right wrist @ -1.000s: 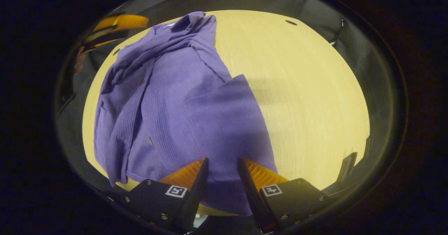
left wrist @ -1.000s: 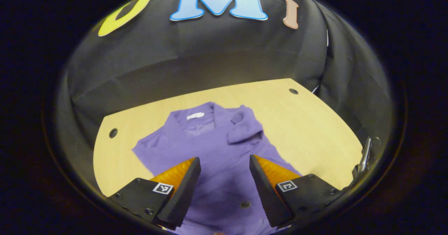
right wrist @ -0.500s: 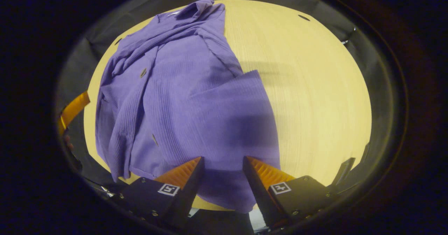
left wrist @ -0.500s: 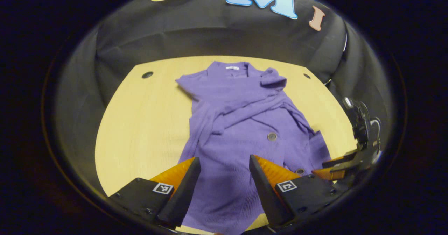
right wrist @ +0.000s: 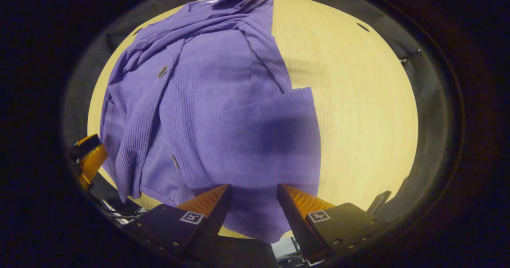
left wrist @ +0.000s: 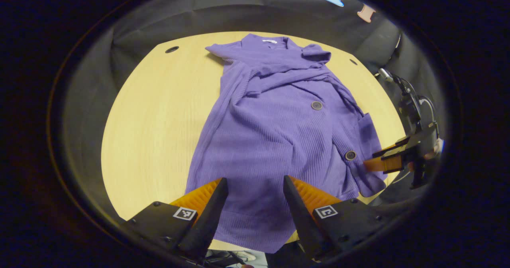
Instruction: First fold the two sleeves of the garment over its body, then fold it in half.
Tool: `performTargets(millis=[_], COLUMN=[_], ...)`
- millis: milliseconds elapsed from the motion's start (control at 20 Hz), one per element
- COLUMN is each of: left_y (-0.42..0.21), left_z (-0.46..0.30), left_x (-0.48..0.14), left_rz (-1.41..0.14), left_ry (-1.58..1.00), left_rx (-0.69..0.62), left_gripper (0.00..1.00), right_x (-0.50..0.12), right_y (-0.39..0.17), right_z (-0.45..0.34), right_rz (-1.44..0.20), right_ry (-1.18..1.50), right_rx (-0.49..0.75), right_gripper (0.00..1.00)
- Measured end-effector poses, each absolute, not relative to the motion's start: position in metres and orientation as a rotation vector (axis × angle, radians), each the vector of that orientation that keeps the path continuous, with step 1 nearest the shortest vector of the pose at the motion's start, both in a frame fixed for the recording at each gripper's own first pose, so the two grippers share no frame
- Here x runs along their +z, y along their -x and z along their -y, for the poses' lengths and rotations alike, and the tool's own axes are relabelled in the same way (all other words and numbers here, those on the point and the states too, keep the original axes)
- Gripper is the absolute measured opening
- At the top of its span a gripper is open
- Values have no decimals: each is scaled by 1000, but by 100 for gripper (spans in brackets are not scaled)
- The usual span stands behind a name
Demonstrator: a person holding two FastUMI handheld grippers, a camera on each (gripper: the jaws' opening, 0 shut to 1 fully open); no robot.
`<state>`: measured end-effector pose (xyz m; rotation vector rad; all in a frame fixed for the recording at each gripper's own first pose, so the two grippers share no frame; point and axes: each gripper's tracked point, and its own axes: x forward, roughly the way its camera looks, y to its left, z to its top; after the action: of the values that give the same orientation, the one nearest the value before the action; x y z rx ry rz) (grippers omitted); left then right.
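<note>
Since it's soft ribbed knit, the purple garment (left wrist: 275, 132) should drape and bunch, light, not slippery; best pinched at the near hem corners for the half-fold. It lies flat on the tabletop (left wrist: 159, 120), collar far, sleeves crossed over the body, w/ dark buttons. Left tongs (left wrist: 252, 204) and right tongs (right wrist: 251, 206) both spread, holding nothing, above the near hem.

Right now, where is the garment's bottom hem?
In both gripper views the hem of the purple garment lies at the table's near edge, just ahead of each gripper's fingers.
</note>
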<state>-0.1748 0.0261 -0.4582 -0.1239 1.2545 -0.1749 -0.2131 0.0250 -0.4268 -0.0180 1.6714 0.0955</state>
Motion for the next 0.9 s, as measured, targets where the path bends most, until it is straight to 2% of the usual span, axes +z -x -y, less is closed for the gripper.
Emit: performTargets(millis=[450,650,900], left_y=[191,190,186], left_z=[-28,-26,-28], left_x=[-490,-494,-495], left_rz=[-1384,-1435,-1432], left_ry=[58,4,29], left_rx=[-158,-121,-79], left_gripper=[90,94,92], right_x=[-427,-427,-426], right_y=[212,212,212], right_z=[-24,-24,-27], right_rz=[-1667,-1682,-1679], right_ry=[22,17,33], right_rx=[86,78,80], right_gripper=[79,79,79])
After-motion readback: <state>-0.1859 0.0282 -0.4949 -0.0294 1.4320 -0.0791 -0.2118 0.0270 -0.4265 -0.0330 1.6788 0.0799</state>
